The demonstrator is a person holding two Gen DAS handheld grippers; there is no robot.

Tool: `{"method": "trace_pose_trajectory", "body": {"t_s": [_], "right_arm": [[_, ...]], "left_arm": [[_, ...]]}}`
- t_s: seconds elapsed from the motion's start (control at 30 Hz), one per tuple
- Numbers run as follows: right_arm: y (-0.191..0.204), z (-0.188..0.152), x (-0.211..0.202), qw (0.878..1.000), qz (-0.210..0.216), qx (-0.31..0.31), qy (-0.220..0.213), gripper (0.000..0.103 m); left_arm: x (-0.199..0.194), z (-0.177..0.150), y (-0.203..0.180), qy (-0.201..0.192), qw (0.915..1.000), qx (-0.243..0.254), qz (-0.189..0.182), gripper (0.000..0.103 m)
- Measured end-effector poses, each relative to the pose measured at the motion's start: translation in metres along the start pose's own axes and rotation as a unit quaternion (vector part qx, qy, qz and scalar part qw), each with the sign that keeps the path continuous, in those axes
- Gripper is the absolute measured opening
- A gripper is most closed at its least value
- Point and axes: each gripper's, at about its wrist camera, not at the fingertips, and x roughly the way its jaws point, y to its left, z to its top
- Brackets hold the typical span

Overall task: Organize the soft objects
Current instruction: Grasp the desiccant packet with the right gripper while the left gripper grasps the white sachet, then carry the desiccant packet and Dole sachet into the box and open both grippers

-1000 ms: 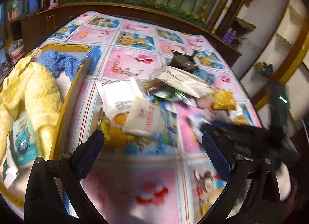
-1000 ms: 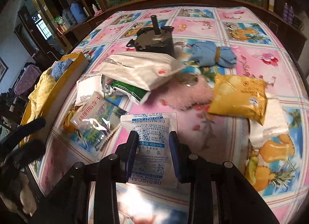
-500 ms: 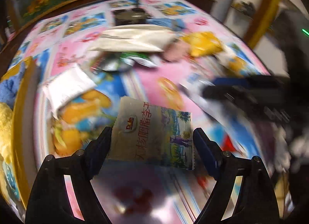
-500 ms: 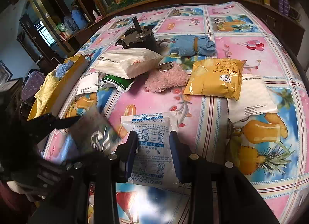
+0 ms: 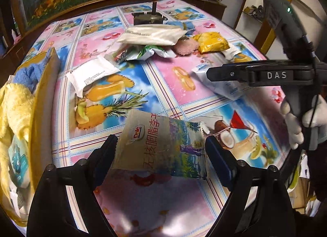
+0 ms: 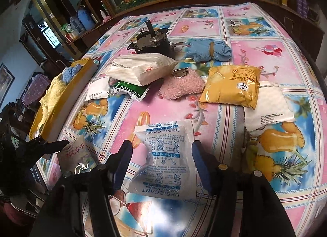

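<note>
Glossy printed Dole snack pouch [image 5: 163, 147]: between your left gripper [image 5: 161, 155] fingers, held at the table's near edge.
Left jaws: clamped on it.
White desiccant sachet [image 6: 165, 155]: pinched by your right gripper [image 6: 161, 163].
Yellow bin [image 5: 44, 85]: left edge.

Between my claws the cloth-covered table [image 5: 163, 85] lies bare, a lane running up to the far heap. The yellow box [image 5: 44, 94] walls my left, and my right gripper [image 5: 212, 73] on its desiccant pack [image 6: 165, 155] bars the right side.
</note>
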Motion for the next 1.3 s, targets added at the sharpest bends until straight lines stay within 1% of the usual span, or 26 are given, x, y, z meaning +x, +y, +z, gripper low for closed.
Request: {"method": "trace_pose_trajectory", "body": {"t_s": [0.13,0.2,0.23,0.27,0.3,0.33,0.37,0.4,0.43,0.47,0.5,0.57,0.67,0.7,0.77,0.8,0.83,0.9,0.97,1.0,1.03,1.1,1.13,1.17,1.23,1.3], "right_arm": [[0.011,0.001,0.012,0.999,-0.043,-0.022,0.010,0.063],[0.017,-0.001,0.014,0.998,-0.058,-0.035,0.010,0.063],[0.019,-0.002,0.014,0.997,-0.064,-0.040,0.012,0.061],[0.021,-0.004,0.014,0.997,-0.069,-0.044,0.013,0.056],[0.021,-0.006,0.012,0.996,-0.073,-0.045,0.012,0.043],[0.020,-0.007,0.009,0.997,-0.063,-0.043,0.013,0.036],[0.019,-0.009,0.007,0.998,-0.053,-0.036,0.015,0.036],[0.016,-0.011,0.005,0.998,-0.047,-0.030,0.015,0.033],[0.015,-0.012,0.003,0.999,-0.043,-0.025,0.013,0.033],[0.012,-0.014,0.001,0.999,-0.035,-0.019,0.011,0.032],[0.012,-0.014,-0.001,0.999,-0.028,-0.013,0.011,0.032],[0.013,-0.014,-0.004,1.000,-0.021,-0.008,0.007,0.032],[0.018,-0.014,-0.012,1.000,-0.014,-0.008,-0.006,0.032],[0.019,-0.014,-0.014,1.000,-0.015,-0.008,-0.009,0.032],[0.017,-0.015,-0.018,1.000,-0.013,-0.004,-0.010,0.032],[0.015,-0.017,-0.019,1.000,-0.010,0.000,-0.008,0.032],[0.013,-0.018,-0.020,1.000,-0.006,0.005,-0.007,0.032],[0.011,-0.022,-0.022,1.000,-0.007,0.011,-0.006,0.032],[0.013,-0.021,-0.020,1.000,-0.016,0.006,-0.008,0.032],[0.015,-0.019,-0.018,1.000,-0.016,0.001,-0.006,0.032],[0.019,-0.017,-0.015,1.000,-0.013,-0.004,-0.002,0.032],[0.029,-0.016,-0.007,1.000,-0.009,-0.018,0.012,0.032],[0.033,-0.016,-0.003,0.999,0.005,-0.021,0.024,0.032],[0.037,-0.018,0.001,0.999,0.034,-0.016,0.040,0.032],[0.040,-0.024,0.009,0.989,0.125,0.008,0.074,0.031],[0.035,-0.029,0.008,0.983,0.161,0.031,0.078,0.031]], "left_arm": [[0.011,0.002,-0.014,0.005,0.9990,0.016,0.041,0.089],[0.015,0.003,-0.015,0.015,0.9991,0.008,0.038,0.090],[0.016,0.005,-0.015,0.014,0.9992,0.005,0.037,0.087],[0.015,0.005,-0.015,0.014,0.9993,0.004,0.035,0.085],[0.014,0.005,-0.014,0.012,0.9994,0.002,0.031,0.084],[0.012,0.004,-0.012,0.008,0.9997,-0.005,0.022,0.081],[0.009,0.003,-0.010,0.001,0.9999,-0.011,0.011,0.078],[0.004,0.003,-0.007,-0.006,0.9998,-0.019,0.000,0.041],[0.000,0.004,-0.003,-0.009,0.9989,-0.032,-0.032,0.038],[-0.005,0.005,0.002,-0.016,0.9978,-0.047,-0.044,0.034],[-0.010,0.005,0.004,-0.019,0.9980,-0.048,-0.037,0.022],[-0.015,0.003,0.009,-0.023,0.9973,-0.056,-0.040,0.022],[-0.020,-0.002,0.018,-0.030,0.9938,-0.077,-0.075,0.022],[-0.021,-0.003,0.018,-0.031,0.9928,-0.075,-0.088,0.025],[-0.024,-0.003,0.011,-0.031,0.9940,-0.051,-0.091,0.041],[-0.024,-0.002,0.006,-0.028,0.9958,-0.036,-0.080,0.059],[-0.024,-0.002,0.002,-0.022,0.9972,-0.028,-0.065,0.067],[-0.018,-0.003,0.002,0.009,0.9974,-0.047,-0.054,0.067],[-0.011,-0.007,0.003,0.047,0.9935,-0.085,-0.060,0.067],[-0.010,-0.010,0.003,0.052,0.9916,-0.098,-0.067,0.067],[-0.012,-0.011,0.003,0.044,0.9911,-0.105,-0.068,0.067],[-0.010,-0.012,0.007,0.043,0.9859,-0.131,-0.095,0.067],[-0.010,-0.012,0.011,0.039,0.9838,-0.143,-0.102,0.067],[-0.009,-0.012,0.015,0.035,0.9829,-0.150,-0.102,0.067],[-0.008,-0.009,0.022,0.031,0.9806,-0.160,-0.108,0.067],[-0.008,-0.007,0.029,0.031,0.9779,-0.173,-0.114,0.067]]}}
